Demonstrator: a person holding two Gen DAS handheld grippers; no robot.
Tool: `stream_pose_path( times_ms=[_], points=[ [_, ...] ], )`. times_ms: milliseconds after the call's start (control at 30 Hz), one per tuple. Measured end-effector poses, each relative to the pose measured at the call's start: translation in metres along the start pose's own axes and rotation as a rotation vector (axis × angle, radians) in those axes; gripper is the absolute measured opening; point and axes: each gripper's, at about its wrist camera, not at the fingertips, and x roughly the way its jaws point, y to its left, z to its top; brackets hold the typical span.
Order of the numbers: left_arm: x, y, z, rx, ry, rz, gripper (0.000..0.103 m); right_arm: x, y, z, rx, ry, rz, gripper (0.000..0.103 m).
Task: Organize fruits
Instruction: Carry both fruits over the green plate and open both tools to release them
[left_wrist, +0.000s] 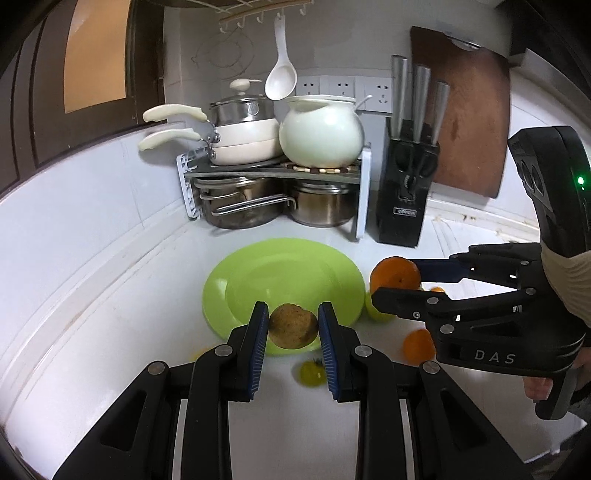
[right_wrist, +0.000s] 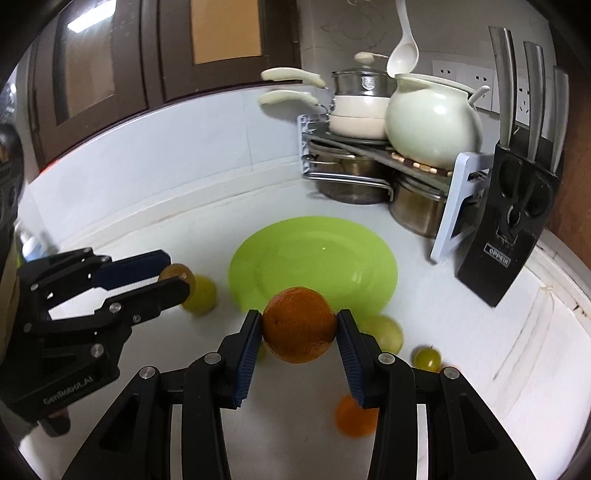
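My left gripper (left_wrist: 293, 326) is shut on a brownish round fruit (left_wrist: 293, 325) and holds it above the near rim of the lime-green plate (left_wrist: 295, 266). To its right, my right gripper (left_wrist: 397, 281) is shut on an orange (left_wrist: 394, 274) beside the plate's right edge. In the right wrist view the orange (right_wrist: 299, 325) sits pinched in the right gripper (right_wrist: 300, 326), just in front of the plate (right_wrist: 314, 254). The left gripper (right_wrist: 173, 278) with the brown fruit (right_wrist: 178, 274) hangs at the left. The plate has nothing on it.
Loose fruit lies on the white counter: a yellow-green fruit (right_wrist: 202, 295), another (right_wrist: 386, 330), a small green one (right_wrist: 427, 358) and an orange (right_wrist: 354, 417). A pot rack (left_wrist: 273, 173), a knife block (left_wrist: 404, 192) and a cutting board (left_wrist: 469, 122) stand behind the plate.
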Motion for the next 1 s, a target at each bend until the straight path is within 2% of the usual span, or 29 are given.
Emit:
stream_pose_path(
  times_ms=[300, 567, 833, 1000],
  points=[
    [0.051, 0.013, 0.021, -0.095, 0.112, -0.01, 0.028, 0.053, -0.026, 0.025, 0.028, 0.118, 0.028, 0.042],
    [0.106, 0.031, 0.018, -0.176, 0.245, -0.016, 0.028, 0.099, -0.038, 0.031, 0.035, 0.216, 0.04, 0.042],
    [0.131, 0.036, 0.011, -0.182, 0.308, -0.017, 0.028, 0.125, -0.043, 0.031, 0.06, 0.277, 0.067, 0.042],
    [0.136, 0.037, 0.011, -0.181, 0.312, -0.002, 0.029, 0.127, -0.044, 0.029, 0.071, 0.297, 0.057, 0.042]
  ],
)
